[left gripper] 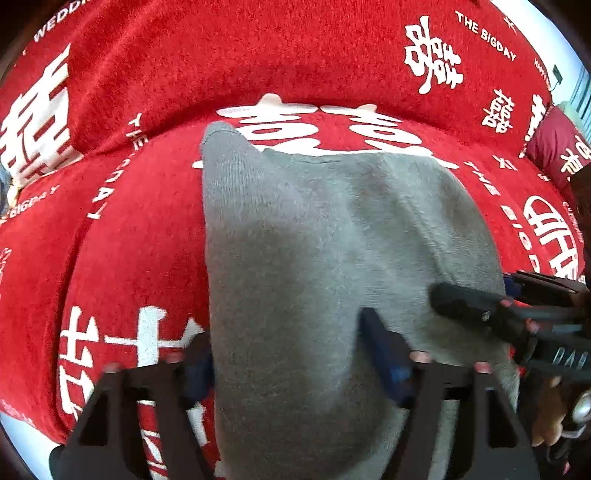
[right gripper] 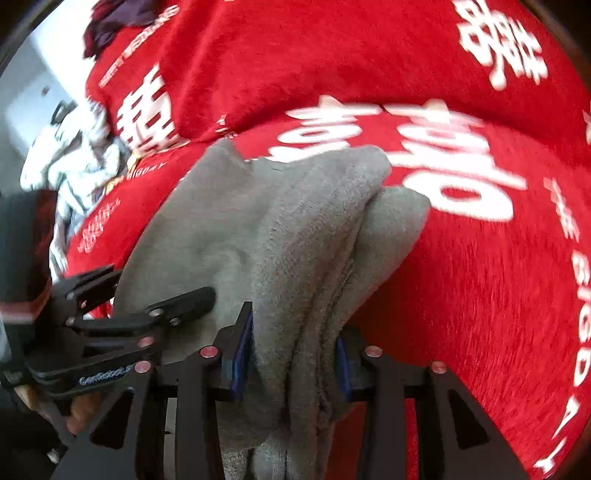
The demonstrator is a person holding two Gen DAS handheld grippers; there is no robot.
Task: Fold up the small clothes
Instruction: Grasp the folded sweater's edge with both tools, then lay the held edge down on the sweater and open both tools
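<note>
The gray garment lies bunched on the red sofa cover, running straight ahead from both hand-held grippers. In the left wrist view the left hand-held gripper has its two fingers set fairly wide apart, one on each side of the near end of the garment; the blue pad of the finger on the right presses against the cloth, while the finger on the left sits at the cloth's edge. Whether it truly pinches the cloth cannot be told. The right hand-held gripper comes in from the right of this view, its dark finger lying on the garment's right edge.

In the right wrist view the right hand-held gripper is closed on a thick stack of folded gray layers, the blue pads tight against the cloth on both sides. The left hand-held gripper reaches in from the left, its tip touching the garment. Beyond it, far to the left, lies a heap of white clothes, and a dark cloth sits at the upper left on the red cover.
</note>
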